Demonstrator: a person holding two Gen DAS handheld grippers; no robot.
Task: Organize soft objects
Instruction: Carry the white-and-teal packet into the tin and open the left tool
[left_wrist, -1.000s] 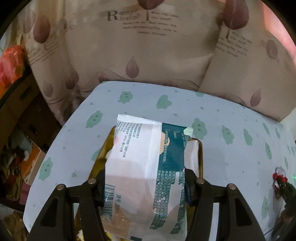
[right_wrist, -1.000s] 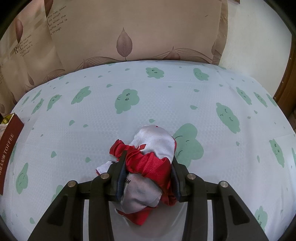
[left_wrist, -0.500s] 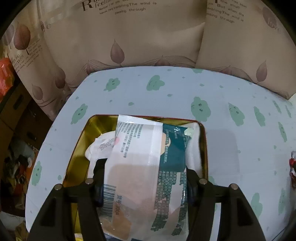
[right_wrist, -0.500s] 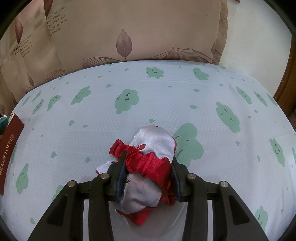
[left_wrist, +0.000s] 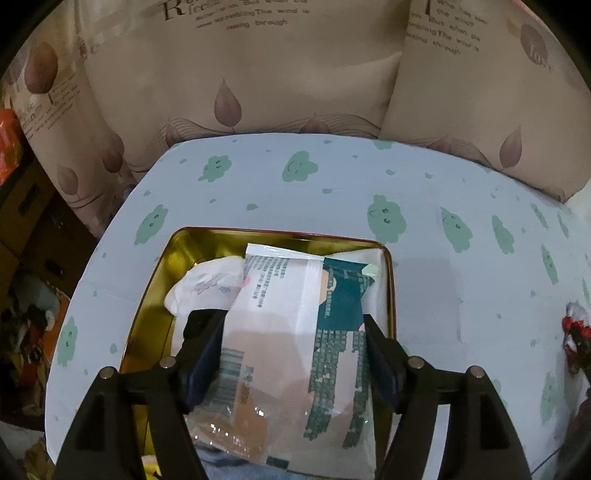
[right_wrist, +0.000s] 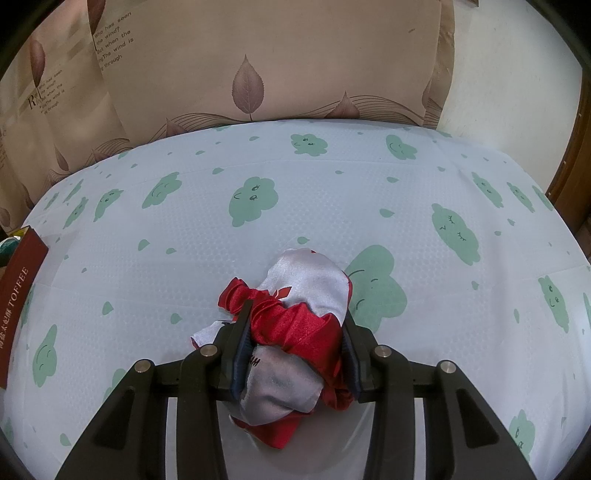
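Wipes packet (left_wrist: 295, 332) in gold tin (left_wrist: 177, 258), left hand-held gripper (left_wrist: 291, 332) opening.

Right gripper (right_wrist: 295, 343): black, two jaws closed on a bundle of satin cloth (right_wrist: 295, 332), red and silver-white, pads pressing it from both sides. The bundle's lower end sits on the desk. Desk cover (right_wrist: 332, 206): pale blue-white sheet printed with green smiling clouds and small drops. Dark red box side (right_wrist: 16, 295) lettered "TOFFEE" at the left edge, on the cover. Behind the desk: beige curtain (right_wrist: 258, 55) with brown leaf motifs and printed English verse. White wall (right_wrist: 509, 66) at upper right.
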